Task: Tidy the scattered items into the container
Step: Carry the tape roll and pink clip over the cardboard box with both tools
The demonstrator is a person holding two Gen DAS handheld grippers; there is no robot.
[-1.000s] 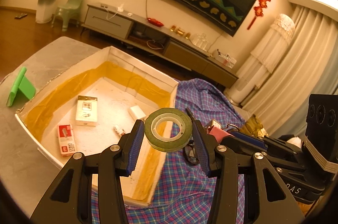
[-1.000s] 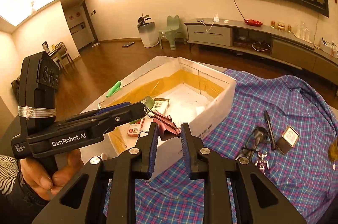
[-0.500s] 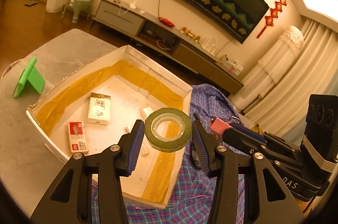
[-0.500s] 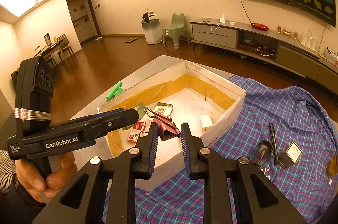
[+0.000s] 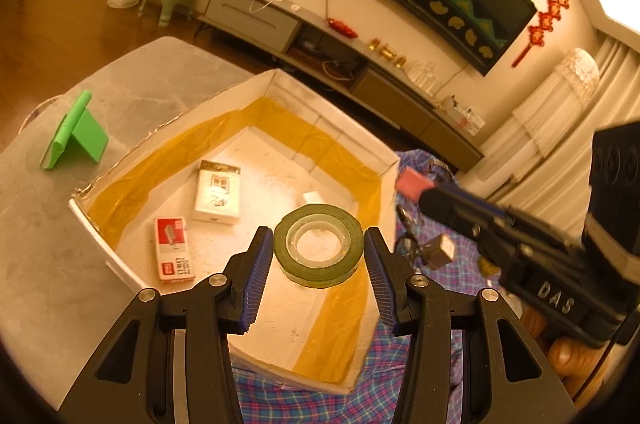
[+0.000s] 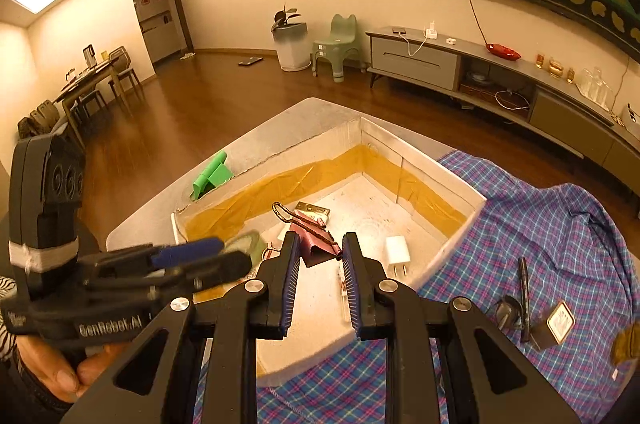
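Note:
My left gripper (image 5: 319,251) is shut on a green tape roll (image 5: 319,246) and holds it over the white box (image 5: 96,224) with yellow-taped inner walls. My right gripper (image 6: 318,251) is shut on a pink binder clip (image 6: 316,248) and holds it over the same box (image 6: 448,248). The right gripper and its pink clip (image 5: 412,182) show at the box's right rim in the left wrist view. Inside the box lie a red staple box (image 5: 173,249), a white packet (image 5: 218,193) and a white charger plug (image 6: 398,253).
A green phone stand (image 5: 74,136) sits on the grey table left of the box. On the plaid cloth (image 6: 560,224) to the right lie a black pen (image 6: 524,286), glasses (image 6: 506,310) and a small dark box (image 6: 556,324).
Both grippers have moved forward over the box, each still holding its item. The box interior now lies directly beneath the tape roll and the clip.

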